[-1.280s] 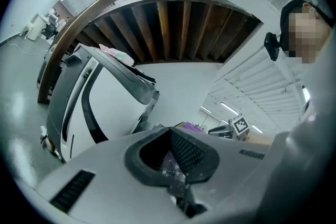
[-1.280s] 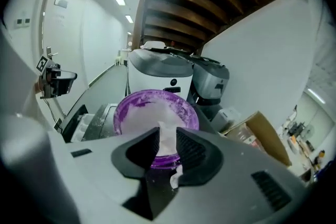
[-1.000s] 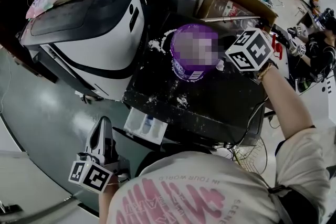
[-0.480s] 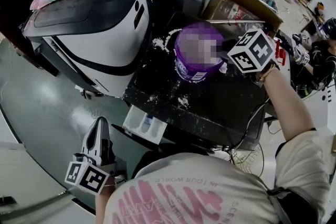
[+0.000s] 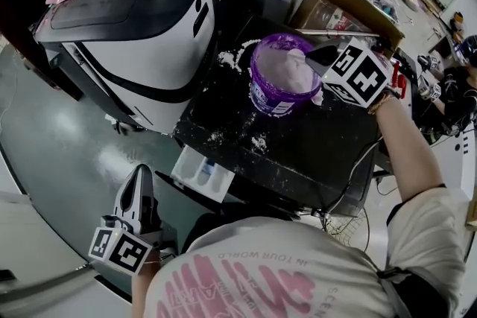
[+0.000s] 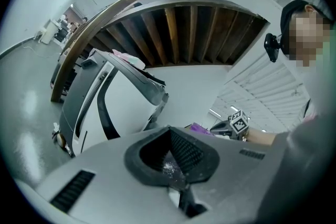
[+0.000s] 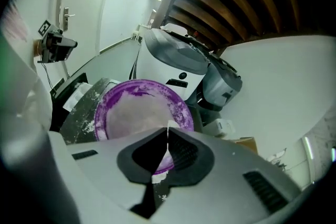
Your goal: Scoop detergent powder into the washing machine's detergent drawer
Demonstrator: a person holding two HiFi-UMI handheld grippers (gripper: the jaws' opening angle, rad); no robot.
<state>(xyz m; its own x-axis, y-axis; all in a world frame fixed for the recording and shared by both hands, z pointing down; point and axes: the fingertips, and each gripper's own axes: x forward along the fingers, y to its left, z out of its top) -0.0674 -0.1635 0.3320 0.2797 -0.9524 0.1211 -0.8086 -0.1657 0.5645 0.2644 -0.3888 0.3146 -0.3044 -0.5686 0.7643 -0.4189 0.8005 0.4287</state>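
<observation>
White drawer (image 5: 203, 173) partly under black top (image 5: 313, 149); contents indistinct.

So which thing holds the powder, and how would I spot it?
Start at the big white machine; right of it is a black top dusted with powder. On it stands the tub: round, purple, full of white powder, unlike the brown box behind it.

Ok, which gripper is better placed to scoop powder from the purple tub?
Right. The right gripper sits at the purple tub's rim; its jaws have just been closing on a thin white piece, likely the scoop. The left gripper hangs low by the drawer.
</observation>
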